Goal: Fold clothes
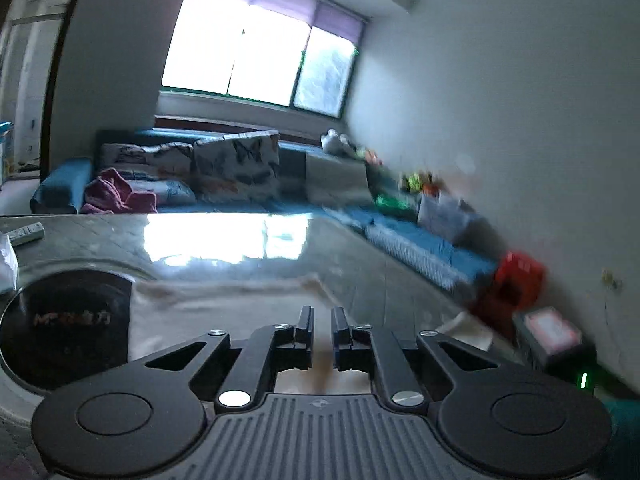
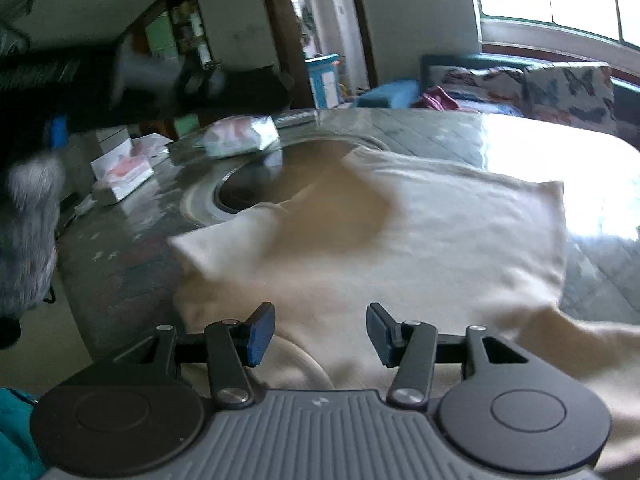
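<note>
A cream garment [image 2: 440, 240] with a tan patch lies spread on the round glass-topped table [image 2: 120, 272], partly folded, one sleeve pointing left. My right gripper [image 2: 320, 332] is open, its fingers just above the garment's near edge and holding nothing. In the left wrist view the garment [image 1: 224, 304] lies flat ahead. My left gripper [image 1: 321, 320] has its jaws nearly together with a narrow gap. A strip of brownish cloth shows in that gap lower down. The view is blurred, so a grip cannot be told.
A dark round inset [image 1: 68, 328] sits in the table left of the garment. Tissue packs [image 2: 240, 136] and white boxes [image 2: 120, 176] lie at the table's far left. A remote [image 1: 26, 234] rests at the edge. A blue sofa [image 1: 248, 176] with cushions stands behind.
</note>
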Tool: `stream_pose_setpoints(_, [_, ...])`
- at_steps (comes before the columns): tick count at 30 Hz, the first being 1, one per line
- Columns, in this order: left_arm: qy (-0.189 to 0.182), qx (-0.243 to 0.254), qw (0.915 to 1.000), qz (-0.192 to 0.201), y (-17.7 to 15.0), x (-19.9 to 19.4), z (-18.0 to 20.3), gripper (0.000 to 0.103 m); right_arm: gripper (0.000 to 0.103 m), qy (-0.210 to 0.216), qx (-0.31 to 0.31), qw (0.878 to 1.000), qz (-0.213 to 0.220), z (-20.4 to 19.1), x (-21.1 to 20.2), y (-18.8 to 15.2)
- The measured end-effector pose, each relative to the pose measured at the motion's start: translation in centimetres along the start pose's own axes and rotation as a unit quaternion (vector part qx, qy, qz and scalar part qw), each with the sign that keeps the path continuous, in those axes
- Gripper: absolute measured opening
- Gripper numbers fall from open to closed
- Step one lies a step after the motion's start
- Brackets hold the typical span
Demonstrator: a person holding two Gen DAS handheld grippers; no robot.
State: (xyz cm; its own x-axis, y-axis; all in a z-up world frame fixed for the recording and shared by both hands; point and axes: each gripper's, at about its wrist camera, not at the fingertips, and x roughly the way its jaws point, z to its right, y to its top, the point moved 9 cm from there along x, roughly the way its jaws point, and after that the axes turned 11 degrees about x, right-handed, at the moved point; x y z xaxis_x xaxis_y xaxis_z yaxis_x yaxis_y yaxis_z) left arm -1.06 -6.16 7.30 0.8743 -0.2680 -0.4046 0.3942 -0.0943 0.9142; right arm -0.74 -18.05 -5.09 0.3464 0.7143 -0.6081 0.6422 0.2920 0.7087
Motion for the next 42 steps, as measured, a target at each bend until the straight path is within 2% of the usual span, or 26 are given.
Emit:
stream_pose_setpoints(2, [0.002, 0.006, 0.9998, -0.017, -1.2, -0.1, -0.3, 0.032, 0.052, -0.001, 0.013, 1.0, -0.005, 0.7, 0.0, -0.4])
stream_pose_setpoints(4, [0.021, 0.011, 0.9992, -0.031, -2.5, -0.5, -1.2, 0.043, 0.052, 0.004, 0.024, 1.0, -0.006, 1.2, 0.0, -0.7])
stream_pose_setpoints(8, [0.075, 0.025, 0.9944, -0.07, -5.7, -1.5, -4.3, 0.043, 0.053, 0.009, 0.039, 0.999, -0.005, 1.8, -0.7, -0.7])
stream_pose_setpoints(10, [0.089, 0.021, 0.992, -0.086, -7.3, -2.2, -5.5, 0.044, 0.053, 0.009, 0.05, 0.999, -0.003, 2.3, -1.2, -0.6])
stream_pose_setpoints(15, [0.096, 0.028, 0.9888, -0.111, -9.7, -3.0, -7.7, 0.048, 0.053, 0.001, 0.092, 0.996, 0.007, 3.5, -2.0, -0.1])
stream_pose_setpoints(18, [0.095, 0.042, 0.9873, -0.12, -10.9, -3.0, -7.6, 0.048, 0.049, -0.002, 0.102, 0.995, 0.002, 3.8, -1.6, -0.1])
stream_pose_setpoints(20, [0.096, 0.056, 0.986, -0.124, -11.4, -2.8, -7.4, 0.048, 0.034, -0.007, 0.099, 0.995, -0.003, 3.7, -1.2, -0.1])
stream_pose_setpoints(21, [0.096, 0.06, 0.9857, -0.125, -11.6, -2.7, -7.4, 0.048, 0.03, -0.012, 0.094, 0.996, -0.003, 3.5, -1.1, 0.0])
stream_pose_setpoints(23, [0.096, 0.07, 0.9852, -0.124, -11.8, -2.9, -7.4, 0.048, 0.011, -0.022, 0.083, 0.996, 0.004, 3.1, -1.1, 0.2])
stream_pose_setpoints(26, [0.097, 0.082, 0.9846, -0.121, -12.0, -3.0, -7.3, 0.048, 0.005, -0.029, 0.072, 0.997, 0.017, 2.6, -1.6, 1.2])
stream_pose_setpoints(30, [0.094, 0.088, 0.985, -0.115, -12.2, -3.1, -7.2, 0.048, 0.005, -0.025, 0.052, 0.998, 0.038, 1.4, -2.5, 3.1])
stream_pose_setpoints(35, [0.095, 0.093, 0.985, -0.11, -12.4, -2.9, -7.1, 0.048, 0.005, -0.013, 0.004, 0.997, 0.07, -1.3, -3.6, 7.1])
stream_pose_setpoints(42, [0.098, 0.105, 0.9843, -0.103, -12.5, -2.9, -7.0, 0.048, 0.004, -0.002, -0.06, 0.992, 0.11, -5.1, -4.9, 11.7])
